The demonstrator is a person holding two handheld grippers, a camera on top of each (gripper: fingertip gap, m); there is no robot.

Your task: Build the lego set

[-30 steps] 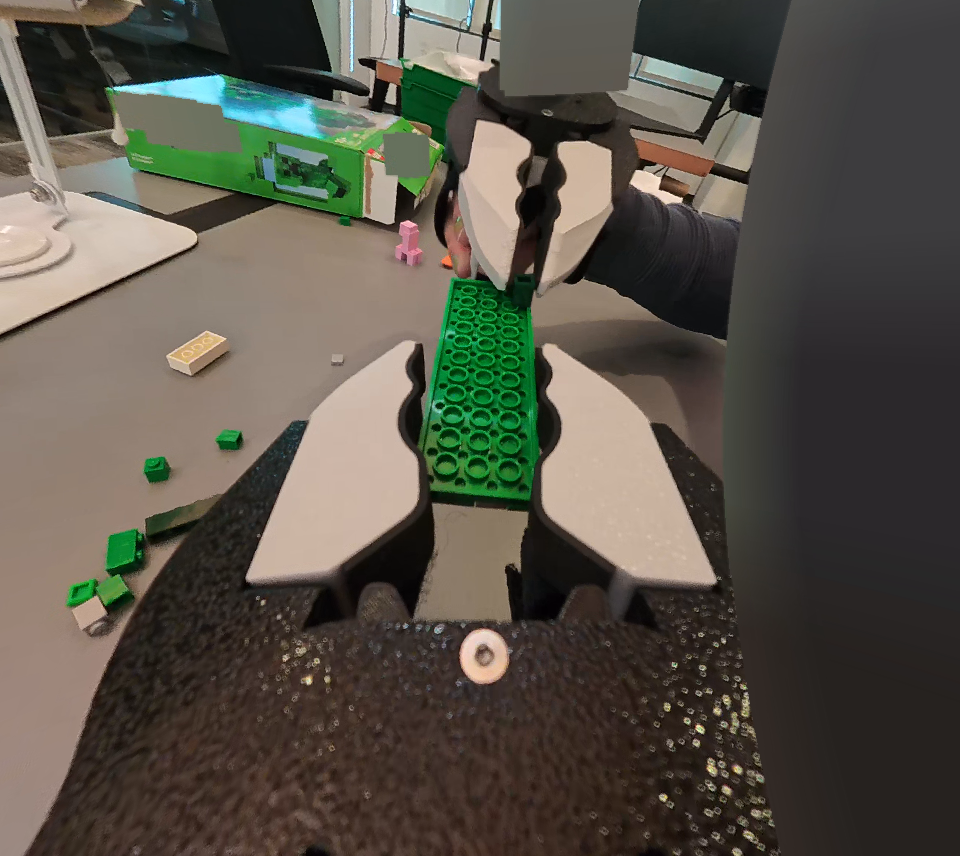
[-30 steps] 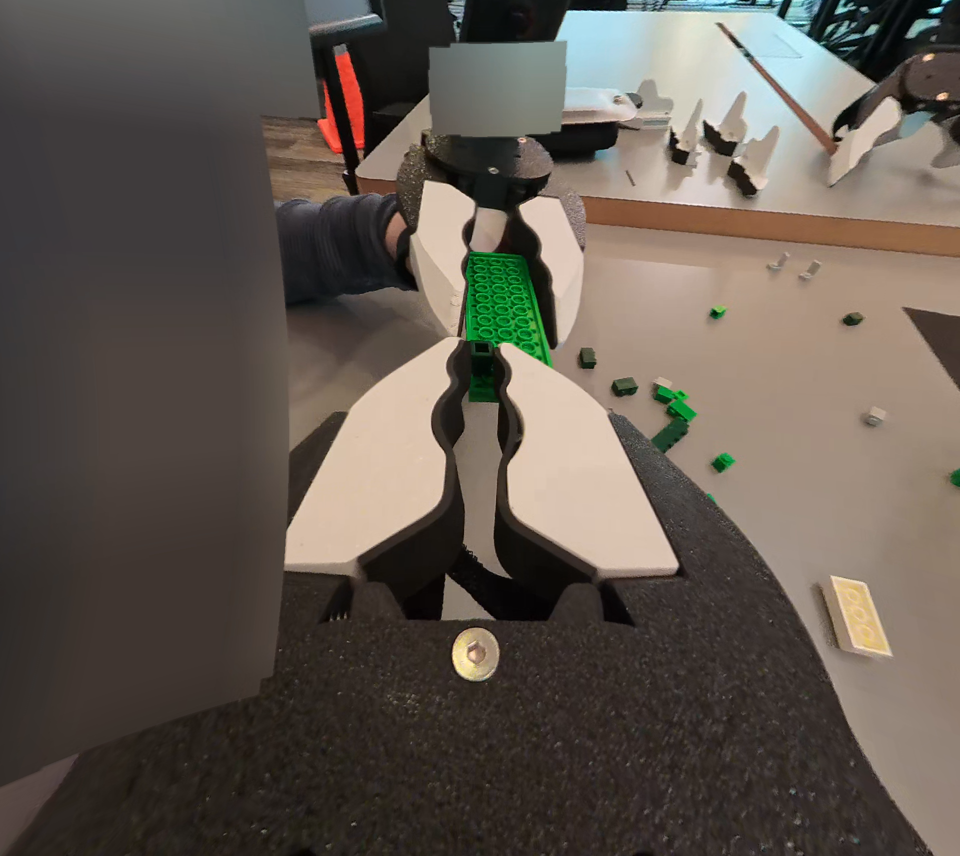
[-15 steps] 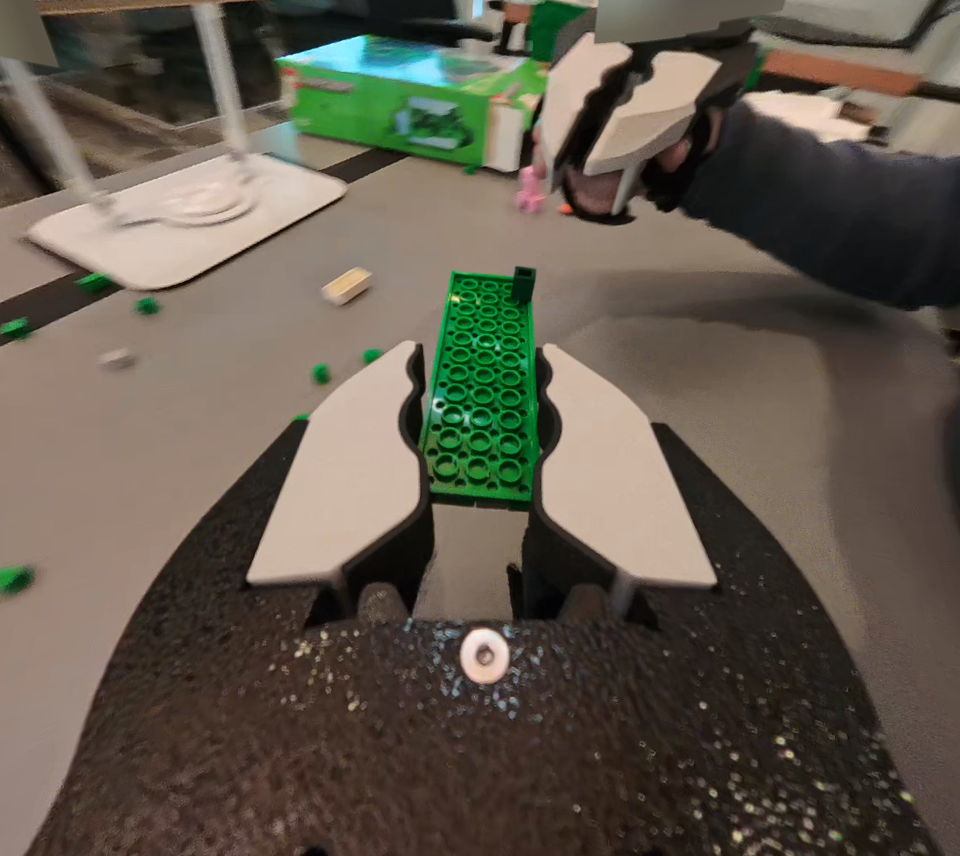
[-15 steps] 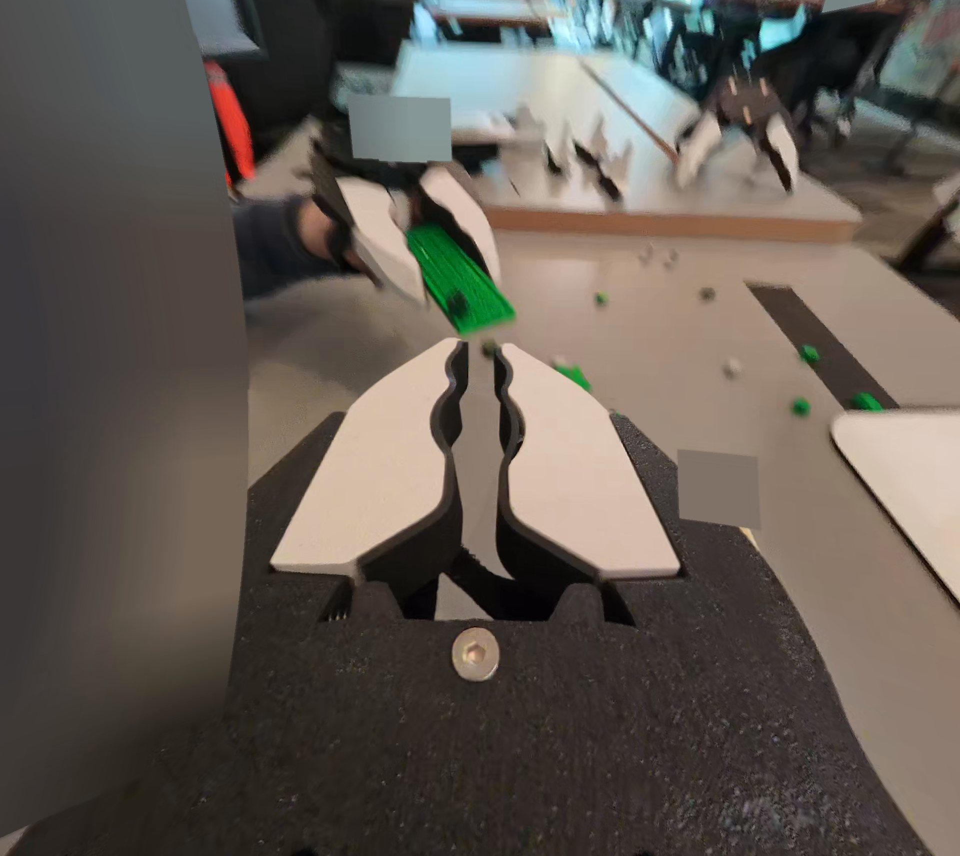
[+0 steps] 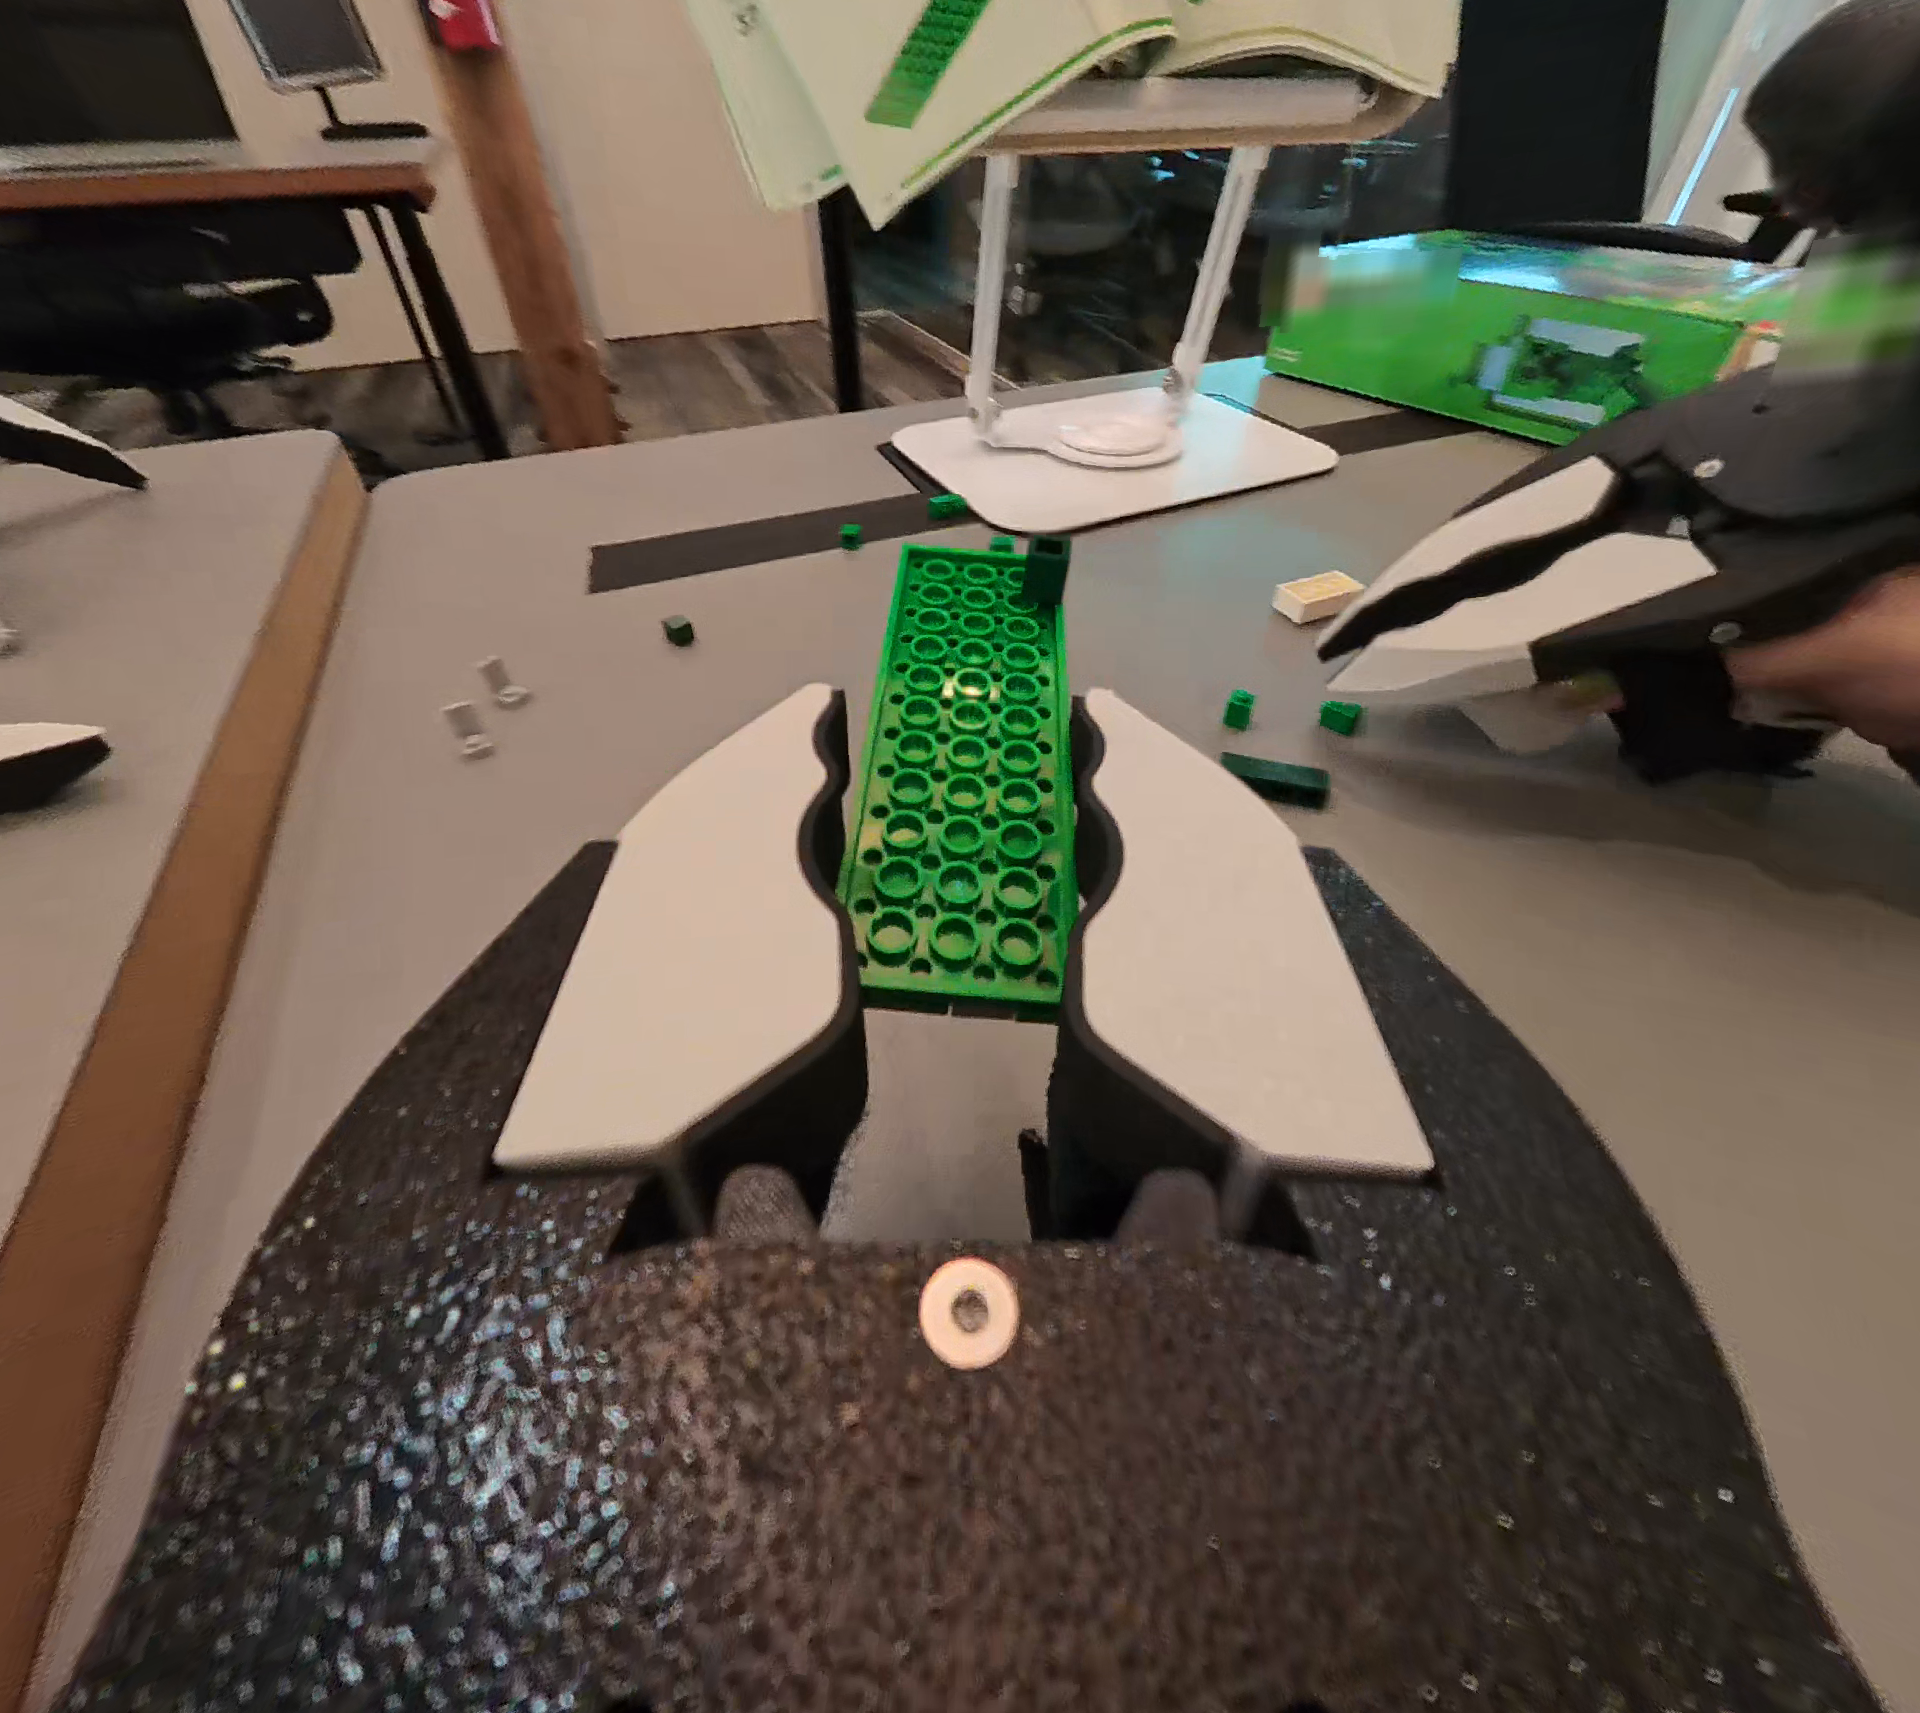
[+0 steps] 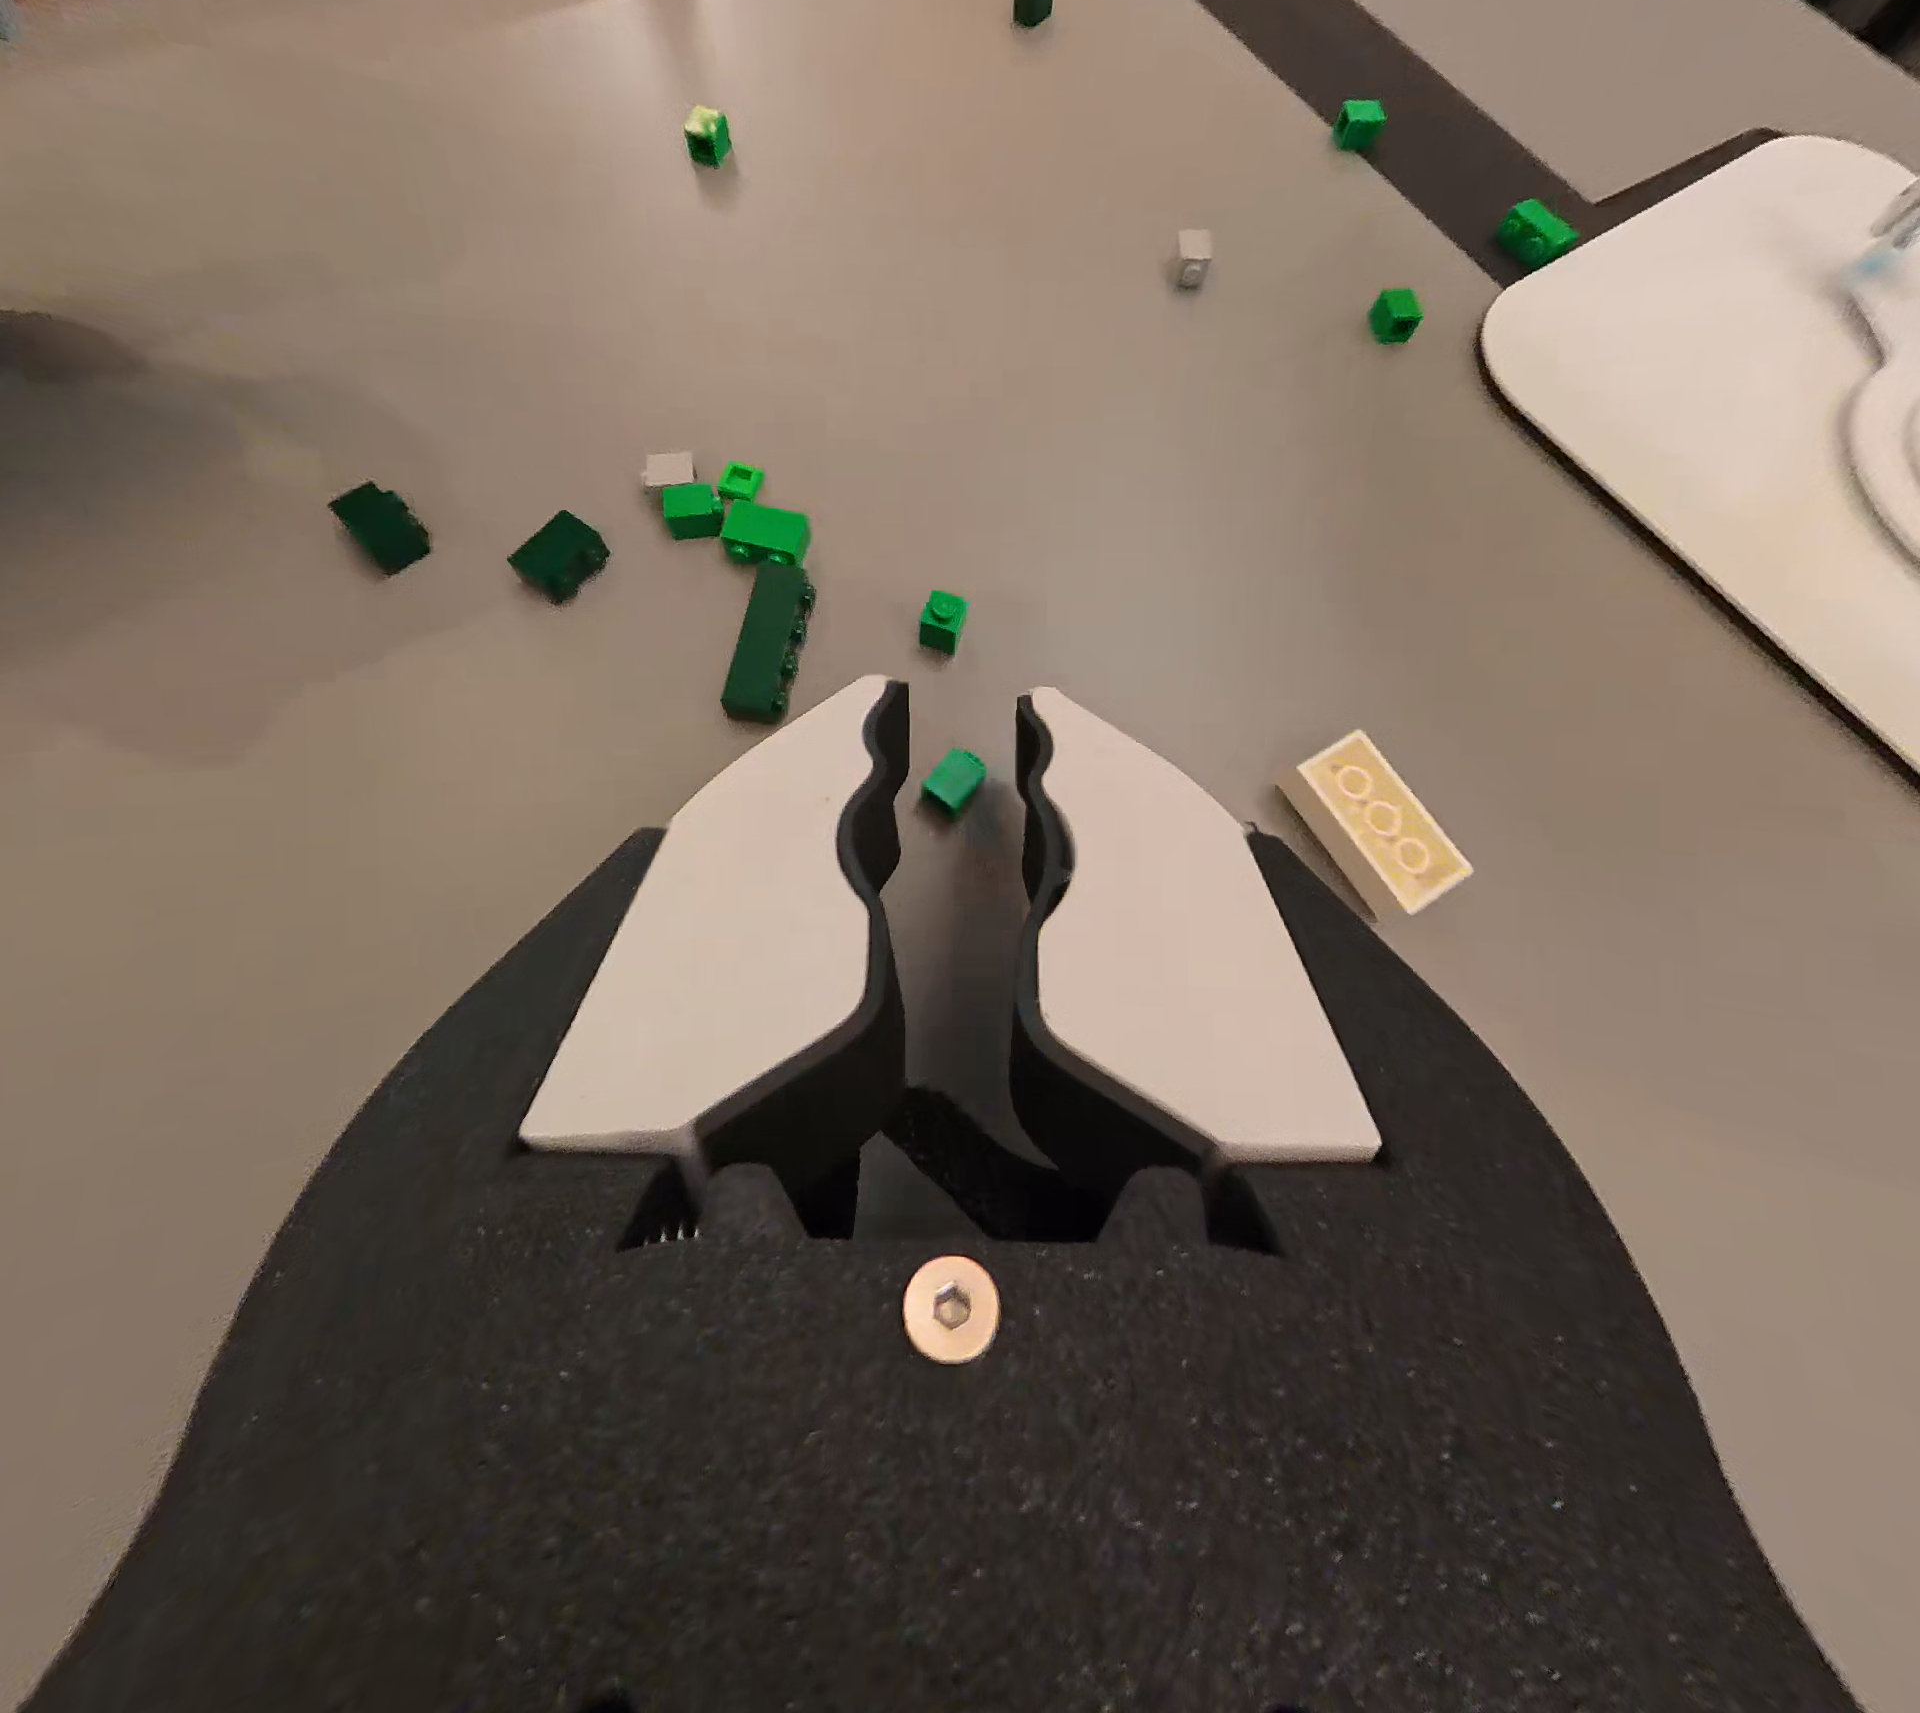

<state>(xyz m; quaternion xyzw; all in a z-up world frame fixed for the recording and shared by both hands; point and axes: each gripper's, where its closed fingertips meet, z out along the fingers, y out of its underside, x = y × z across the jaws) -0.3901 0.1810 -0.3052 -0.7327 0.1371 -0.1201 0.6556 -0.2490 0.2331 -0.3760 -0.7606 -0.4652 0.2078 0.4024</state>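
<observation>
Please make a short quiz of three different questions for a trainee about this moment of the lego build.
1. True or false: the left hand-held gripper holds the long green plate between its fingers.
2. What lies between the fingers of the right hand-held gripper? A) a small green brick B) the cream brick C) nothing
3. What stands on the plate's far right corner?

Key
1. True.
2. A: the small green brick lies on the table, jaws apart; the cream brick is outside them.
3. A small dark green brick.
</observation>
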